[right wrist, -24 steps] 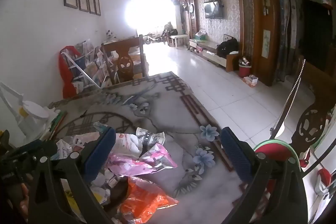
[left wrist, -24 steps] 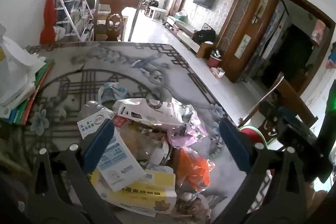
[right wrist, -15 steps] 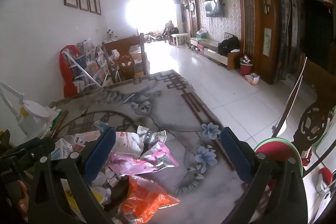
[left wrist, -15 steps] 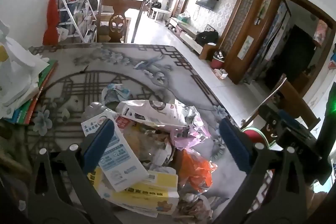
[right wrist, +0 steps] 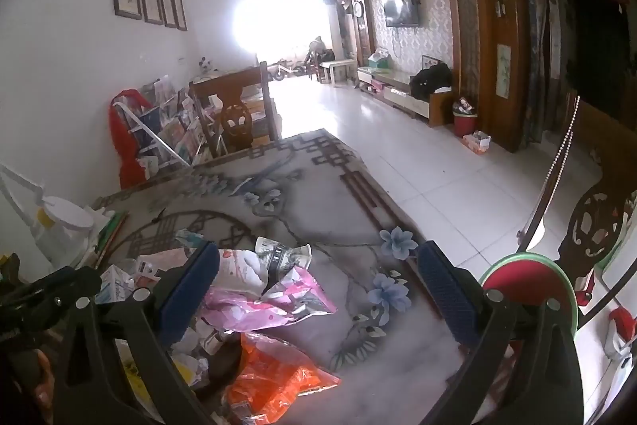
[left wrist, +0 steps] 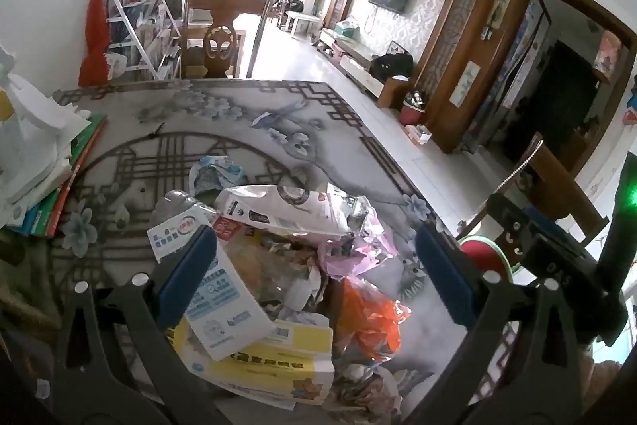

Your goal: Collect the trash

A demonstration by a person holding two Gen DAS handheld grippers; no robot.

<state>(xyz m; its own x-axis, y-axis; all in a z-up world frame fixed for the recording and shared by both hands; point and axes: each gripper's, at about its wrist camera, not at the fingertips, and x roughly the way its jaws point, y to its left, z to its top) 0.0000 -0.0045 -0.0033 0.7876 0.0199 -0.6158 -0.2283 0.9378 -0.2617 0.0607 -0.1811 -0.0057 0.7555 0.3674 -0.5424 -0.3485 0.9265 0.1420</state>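
Both grippers hang over the patterned desk point(left wrist: 247, 130) with their jaws spread wide and nothing between them. The left gripper point(left wrist: 314, 269) looks down on the trash pile point(left wrist: 286, 265), which lies heaped toward the near end of the desk, from the middle of that view down to 6 o'clock. On the pile, a white carton with blue print point(left wrist: 217, 295) leans on a yellow box point(left wrist: 262, 361). A white and black bag point(left wrist: 278, 210) lies across the top at 12 o'clock, a pink wrapper point(left wrist: 358, 249) sits at 2 o'clock, and an orange bag point(left wrist: 370, 313) sprawls at 4 o'clock. A crumpled blue-white wrapper point(left wrist: 217, 172) lies just beyond the heap.

The right gripper point(right wrist: 318, 285) hovers at the pile's right edge. In its view the pink wrapper point(right wrist: 262, 301) lies at the middle, the orange bag point(right wrist: 274, 373) at 6 o'clock, and bare desk point(right wrist: 338, 202) runs away toward 12 o'clock.

At 9 o'clock in the left view a stack of books point(left wrist: 59, 186) sits on the desk with white things on top. Beside the desk, at 4 o'clock in the right view, stands a red bin with a green rim point(right wrist: 529, 285). A wooden chair point(right wrist: 239, 114) stands at the far end.
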